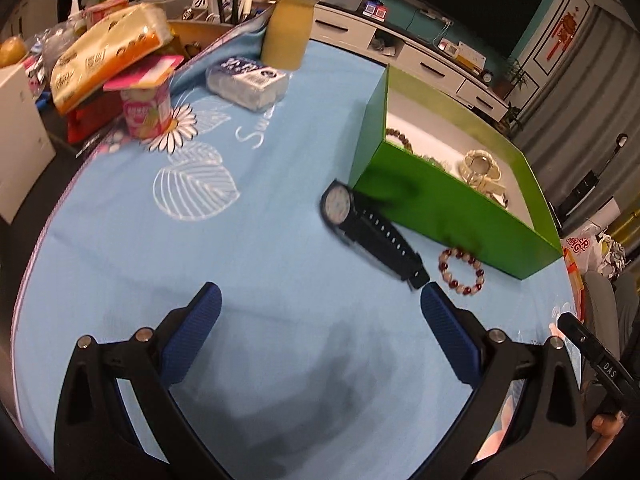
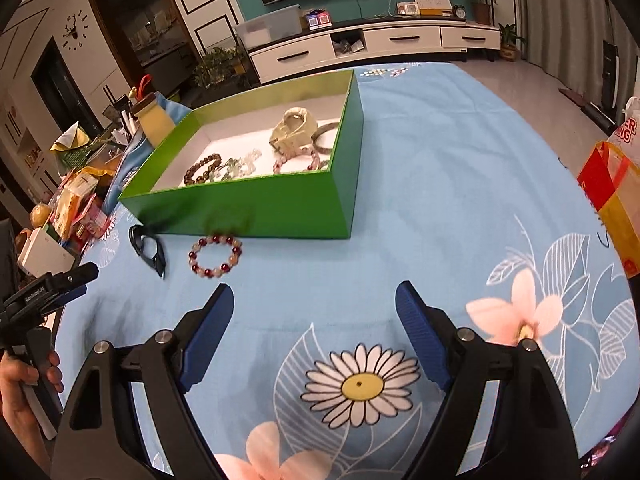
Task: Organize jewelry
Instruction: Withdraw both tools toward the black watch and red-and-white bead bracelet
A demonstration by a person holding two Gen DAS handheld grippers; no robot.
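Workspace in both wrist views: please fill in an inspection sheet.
Surface: table under a blue flowered cloth.
Job's things: open green box holding bracelets and a cream watch; black watch and red bead bracelet lie on the cloth outside the box.
Clutter: tissue packs, pink cup, yellow jar at the table's far edge.
Grippers: left gripper and right gripper both open, empty, above the cloth.
Cables: nothing seen on the table.
Surroundings: white TV cabinet, plants, wall clock.
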